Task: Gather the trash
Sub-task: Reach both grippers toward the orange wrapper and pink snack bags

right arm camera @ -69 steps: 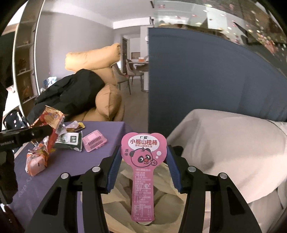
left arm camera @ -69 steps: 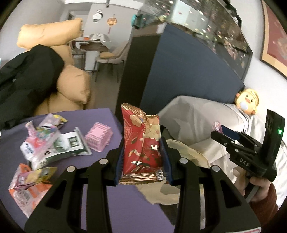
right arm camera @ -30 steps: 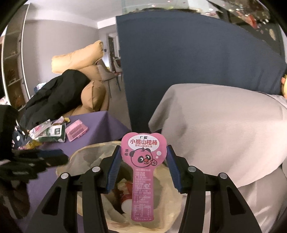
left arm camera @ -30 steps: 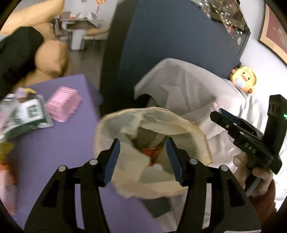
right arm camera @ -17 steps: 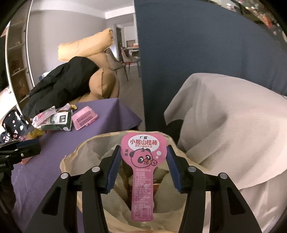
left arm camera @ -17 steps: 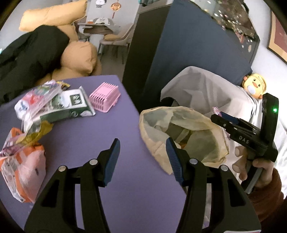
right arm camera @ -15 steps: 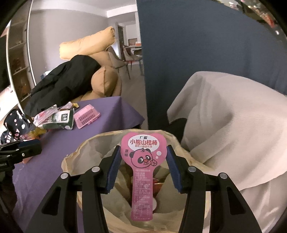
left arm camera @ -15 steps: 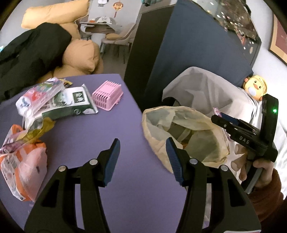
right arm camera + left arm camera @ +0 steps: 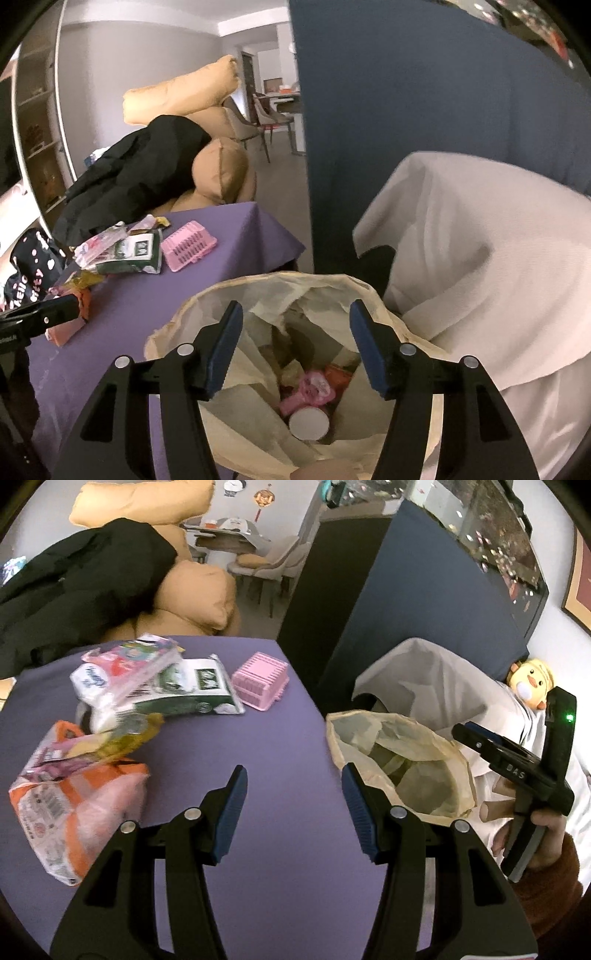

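Left gripper (image 9: 291, 794): lower centre of left wrist view; jaws standing apart, nothing between the blue ribbed pads, only bare purple cloth beneath.
Right gripper (image 9: 295, 332): lower centre of right wrist view, over the bag mouth; jaws opening, wide, nothing between them.
Trash bag (image 9: 258, 295): thin beige film, crumpled, soft rim held agape; sits off the table's right edge, at right centre of left wrist view. Likely to collapse if nudged.
Bag contents: pink wrapper (image 9: 312, 391) lying loose at the bottom beside a white round lid (image 9: 308, 422); red scraps near, too small to name.
Orange packet (image 9: 70, 812): nearest remaining trash, lower left of left wrist view; glossy plastic film, puffed, probably light and slippery. Best hold judged at a flat sealed edge, not the belly.
Yellow-green wrapper (image 9: 122, 738): draped on the orange packet, touching; limp foil, crinkled.
Green-white pack (image 9: 192, 694): flat, soft-sided, mid left; a white-pink pouch (image 9: 125, 672) overlapping its left side.
Pink basket (image 9: 260, 681): rigid slatted plastic, rectangular, just right of the green-white pack; trash or not, cannot tell.
Table cloth (image 9: 280, 738): purple, matte, smooth.
Far: white draped sheet (image 9: 480, 240), tan cushions (image 9: 199, 590), black jacket (image 9: 81, 579), blue panel (image 9: 406, 110).
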Motion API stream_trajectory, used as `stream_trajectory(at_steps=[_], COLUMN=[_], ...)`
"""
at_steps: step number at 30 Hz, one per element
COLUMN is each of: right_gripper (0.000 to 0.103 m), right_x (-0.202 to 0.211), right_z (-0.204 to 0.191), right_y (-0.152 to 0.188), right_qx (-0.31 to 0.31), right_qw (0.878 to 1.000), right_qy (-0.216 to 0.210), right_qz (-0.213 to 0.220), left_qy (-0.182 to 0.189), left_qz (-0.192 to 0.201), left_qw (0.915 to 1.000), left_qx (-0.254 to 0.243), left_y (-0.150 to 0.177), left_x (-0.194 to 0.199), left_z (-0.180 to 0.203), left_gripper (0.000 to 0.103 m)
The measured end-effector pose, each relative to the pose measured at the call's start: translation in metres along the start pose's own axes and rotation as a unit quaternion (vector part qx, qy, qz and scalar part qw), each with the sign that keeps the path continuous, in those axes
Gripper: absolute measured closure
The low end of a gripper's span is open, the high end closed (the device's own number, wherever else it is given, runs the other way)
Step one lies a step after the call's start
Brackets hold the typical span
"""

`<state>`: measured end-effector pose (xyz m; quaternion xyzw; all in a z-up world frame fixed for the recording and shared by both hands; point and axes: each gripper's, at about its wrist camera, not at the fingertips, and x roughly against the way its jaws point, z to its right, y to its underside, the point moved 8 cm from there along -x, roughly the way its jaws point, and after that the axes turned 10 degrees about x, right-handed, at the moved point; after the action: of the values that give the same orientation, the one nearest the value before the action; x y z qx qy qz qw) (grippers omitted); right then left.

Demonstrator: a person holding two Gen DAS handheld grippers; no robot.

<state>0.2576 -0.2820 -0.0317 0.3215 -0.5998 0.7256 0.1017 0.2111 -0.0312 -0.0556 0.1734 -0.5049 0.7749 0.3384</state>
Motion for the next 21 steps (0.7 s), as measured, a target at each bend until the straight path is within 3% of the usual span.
stream_trajectory(at_steps=[5,11,17,21], right_gripper=[0.046,0.046,0.046,0.046], right_x=[0.004,0.001,-0.017,-0.033], right_z=[-0.035,-0.083,-0.137,-0.174], right_y=[-0.02,-0.037,-0.042,-0.04], right_qx=[0.036,0.074,0.092,0.111], right_qw=[0.999,0.997,0.994,0.991], right_qy=[-0.015,-0.028,-0.059,-0.074], right_qz=[0.006,0.009,-0.003,-0.015], left_qy=[-0.022,-0.07,-0.122,-0.123], left_qz=[0.024,0.063,0.07,0.063], left_qw=[0.9994,0.9934,0.9812,0.9776], left_qx=[0.013,0.064,0.132,0.159], left_y=[-0.012,-0.027,-0.02,-0.009], left_x=[0.023,0.061,0.079,0.081], left_z=[-0.037,-0.121,-0.203,-0.231], left_gripper=[0.052,0.052,0.052,0.052])
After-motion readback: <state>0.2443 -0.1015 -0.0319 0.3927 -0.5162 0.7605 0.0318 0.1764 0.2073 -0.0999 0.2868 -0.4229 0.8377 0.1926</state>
